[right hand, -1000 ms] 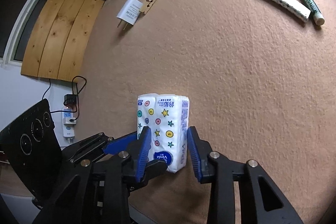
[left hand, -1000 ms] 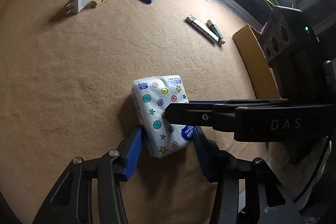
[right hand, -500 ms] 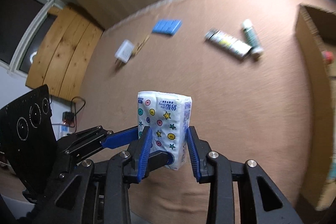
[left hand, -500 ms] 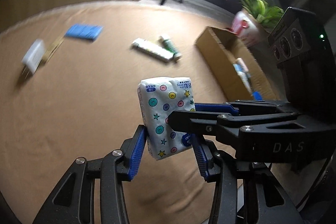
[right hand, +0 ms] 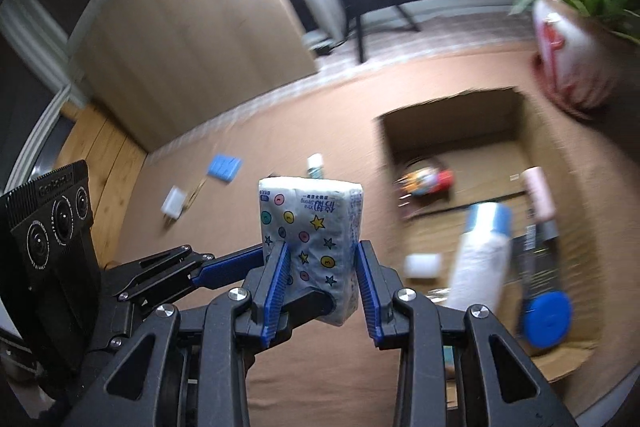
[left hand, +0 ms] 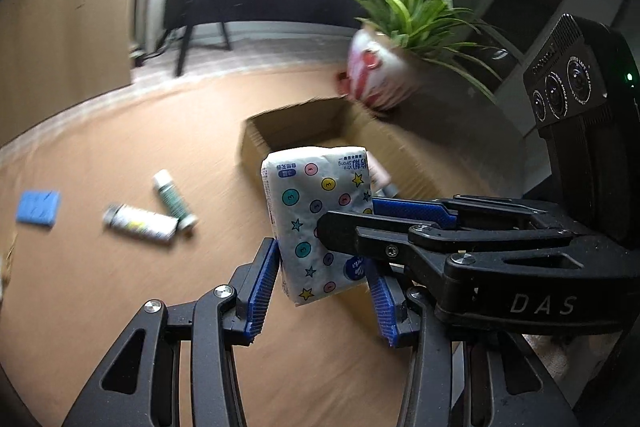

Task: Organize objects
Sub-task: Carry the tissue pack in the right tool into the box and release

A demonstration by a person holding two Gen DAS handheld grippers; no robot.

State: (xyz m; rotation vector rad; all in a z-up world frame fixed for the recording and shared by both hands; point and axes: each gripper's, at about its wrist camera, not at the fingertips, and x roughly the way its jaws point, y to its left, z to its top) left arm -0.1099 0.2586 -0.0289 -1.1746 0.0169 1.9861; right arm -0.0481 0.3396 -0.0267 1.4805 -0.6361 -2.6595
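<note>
A white tissue pack (left hand: 320,219) printed with coloured dots and stars hangs in the air above the tan tablecloth. My left gripper (left hand: 324,279) is shut on its wider sides. My right gripper (right hand: 322,267) is shut on the narrower sides of the same tissue pack (right hand: 312,219), crossing the left one. In the left wrist view the right gripper (left hand: 356,223) reaches in from the right. In the right wrist view the left gripper (right hand: 264,283) reaches in from the left. An open cardboard box (right hand: 520,115) lies just beyond and to the right of the pack; its near corner (left hand: 256,143) shows behind the pack.
The box holds a white tube with a blue cap (right hand: 480,251), a pink item (right hand: 538,191), a blue disc (right hand: 546,315) and a colourful item (right hand: 428,181). A potted plant (left hand: 380,75) stands behind it. Two markers (left hand: 160,215), a blue card (left hand: 38,207) and a white charger (right hand: 174,207) lie on the cloth at left.
Both grippers have lifted the tissue pack off the cloth and swung it to the right. The box and the plant have come into view; the loose items have slid to the left.
</note>
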